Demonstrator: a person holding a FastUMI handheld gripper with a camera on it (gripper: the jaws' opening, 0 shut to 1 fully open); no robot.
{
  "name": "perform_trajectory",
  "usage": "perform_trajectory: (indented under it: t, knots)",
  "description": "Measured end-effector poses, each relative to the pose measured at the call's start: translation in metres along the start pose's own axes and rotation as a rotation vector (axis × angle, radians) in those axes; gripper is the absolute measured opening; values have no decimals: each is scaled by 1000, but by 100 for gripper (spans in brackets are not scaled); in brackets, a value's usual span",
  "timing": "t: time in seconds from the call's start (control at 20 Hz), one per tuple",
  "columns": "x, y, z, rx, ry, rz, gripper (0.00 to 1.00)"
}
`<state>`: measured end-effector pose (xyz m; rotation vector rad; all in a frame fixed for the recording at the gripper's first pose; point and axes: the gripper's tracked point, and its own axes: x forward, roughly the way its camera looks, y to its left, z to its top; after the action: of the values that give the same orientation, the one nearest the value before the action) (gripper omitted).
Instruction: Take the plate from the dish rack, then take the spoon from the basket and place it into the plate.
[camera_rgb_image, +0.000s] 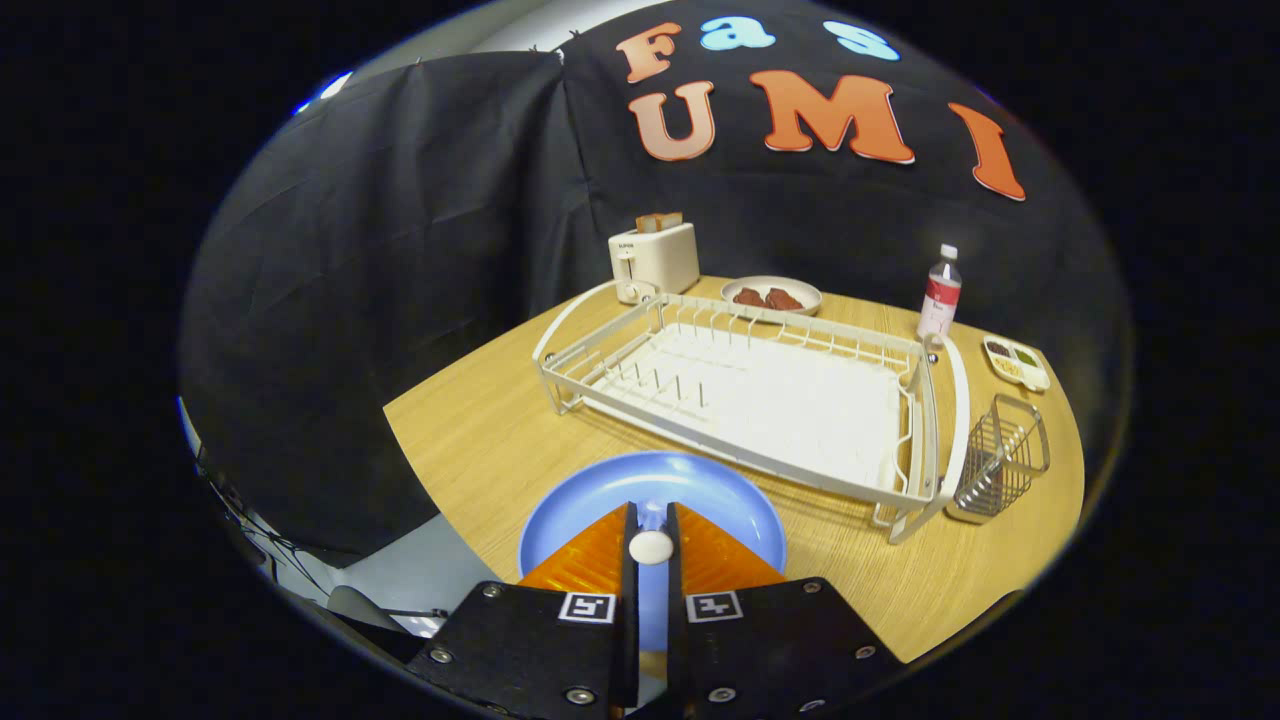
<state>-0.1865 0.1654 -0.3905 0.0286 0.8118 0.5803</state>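
Spoon (651, 546) first: in the gripper view, low in the centre of the frame, I see a small white rounded end pinched in the narrow gap between my gripper (651, 535) fingers, which are drawn nearly together with both pressing on it, so I read the tool as closed on the spoon; the rest of the spoon is hidden by the fingers. Directly beneath and just beyond the fingertips lies the blue plate (600, 500), flat on the wooden table (480, 450), near the table's front edge. Above it, across the middle of the frame, the white rack (740, 390) stands with no dishes in it, and at its right end, lower right of centre, the wire basket (1000, 460) hangs just beside it. Further back, toward the upper middle, I see a toaster (655, 258), a bowl (771, 296) with dark food, and a bottle (940, 290) to the right. My judgement: the plate is already out of the rack and the spoon out of the basket, so I am on the last step. The next move calls for lowering the spoon close to the plate's surface, keeping it over the middle, then parting the fingers gently so it settles inside the rim without bouncing out.
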Motion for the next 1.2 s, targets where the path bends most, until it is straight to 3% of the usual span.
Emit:
perform_trajectory:
  t: [0.35, 0.55, 0.7, 0.85, 1.0, 1.2]
  knots:
    - [-2, -25, -48, 21, 123, -68, 14]
    - [5, -26, -62, 108, 185, -72, 23]
    - [-5, -35, -42, 114, 148, -91, 41]
    - [-17, -45, -12, 120, 80, -130, 51]
    - [-34, -57, 34, 141, -24, -159, 70]
    - [-68, -75, 99, 105, -173, -218, 85]
